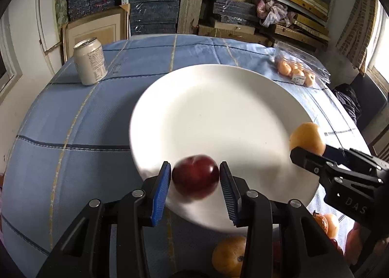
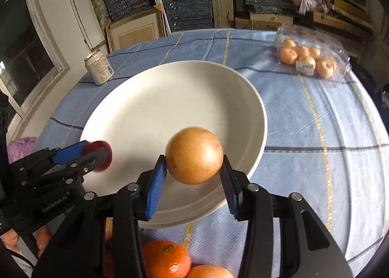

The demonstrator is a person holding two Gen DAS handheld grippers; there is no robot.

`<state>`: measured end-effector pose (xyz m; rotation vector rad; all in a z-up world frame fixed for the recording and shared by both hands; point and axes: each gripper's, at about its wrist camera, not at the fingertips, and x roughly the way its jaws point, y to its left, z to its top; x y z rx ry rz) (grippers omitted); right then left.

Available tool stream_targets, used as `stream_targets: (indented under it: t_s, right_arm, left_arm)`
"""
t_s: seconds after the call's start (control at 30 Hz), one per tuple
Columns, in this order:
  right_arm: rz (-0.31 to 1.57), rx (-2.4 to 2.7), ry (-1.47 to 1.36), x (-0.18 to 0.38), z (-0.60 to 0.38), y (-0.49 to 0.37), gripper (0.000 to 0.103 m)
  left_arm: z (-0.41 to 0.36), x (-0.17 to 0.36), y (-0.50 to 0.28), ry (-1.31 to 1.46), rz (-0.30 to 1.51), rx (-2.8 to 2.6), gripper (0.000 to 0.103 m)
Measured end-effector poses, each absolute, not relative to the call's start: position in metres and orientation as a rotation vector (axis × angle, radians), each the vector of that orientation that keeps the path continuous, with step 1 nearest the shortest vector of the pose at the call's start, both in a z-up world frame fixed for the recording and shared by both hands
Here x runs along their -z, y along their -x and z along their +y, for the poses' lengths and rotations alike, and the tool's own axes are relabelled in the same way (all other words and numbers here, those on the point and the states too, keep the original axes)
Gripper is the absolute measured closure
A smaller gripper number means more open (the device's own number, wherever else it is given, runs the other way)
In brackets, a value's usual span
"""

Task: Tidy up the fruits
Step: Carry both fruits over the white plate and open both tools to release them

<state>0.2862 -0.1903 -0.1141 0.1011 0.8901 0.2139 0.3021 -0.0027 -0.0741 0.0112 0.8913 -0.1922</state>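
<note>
My left gripper (image 1: 195, 176) is shut on a dark red plum (image 1: 195, 176) and holds it over the near edge of a large white plate (image 1: 206, 112). My right gripper (image 2: 194, 168) is shut on a round yellow-orange fruit (image 2: 194, 155) above the plate's (image 2: 150, 117) near right rim. In the left wrist view the right gripper (image 1: 313, 151) comes in from the right with the yellow fruit (image 1: 307, 137). In the right wrist view the left gripper (image 2: 94, 154) shows at the left with the plum (image 2: 105, 156).
More oranges lie near the table's front edge (image 2: 166, 259) (image 1: 228, 255). A clear bag of small oranges (image 2: 308, 59) sits at the far right. A drink can (image 1: 90, 61) stands at the far left. The table has a blue checked cloth (image 1: 73, 132). Shelves stand behind.
</note>
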Motion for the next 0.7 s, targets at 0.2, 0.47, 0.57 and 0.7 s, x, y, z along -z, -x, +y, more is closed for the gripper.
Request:
stream_targets:
  t_s: [0.2,0.47,0.57,0.7]
  right_arm:
    - [0.854,-0.221,-0.091,0.109,-0.192,-0.278,0.055]
    - [0.721,-0.224,-0.115,0.062,-0.206,-0.245,0.048]
    - [0.657,-0.223,-0.105,0.045,-0.206,-0.217,0.039]
    - [0.597,-0.218,-0.118,0.037,-0.210,-0.172,0.026]
  left_arm:
    - [-0.003,0.066,-0.295,-0.026,0.851,0.188,0.043]
    - [0.017,0.050,-0.283,0.034,0.821,0.173,0.042]
    - [0.032,0.031,-0.260,0.073,0.764,0.139,0.028]
    - [0.047,0.021,-0.222,0.080,0.737,0.108,0.022]
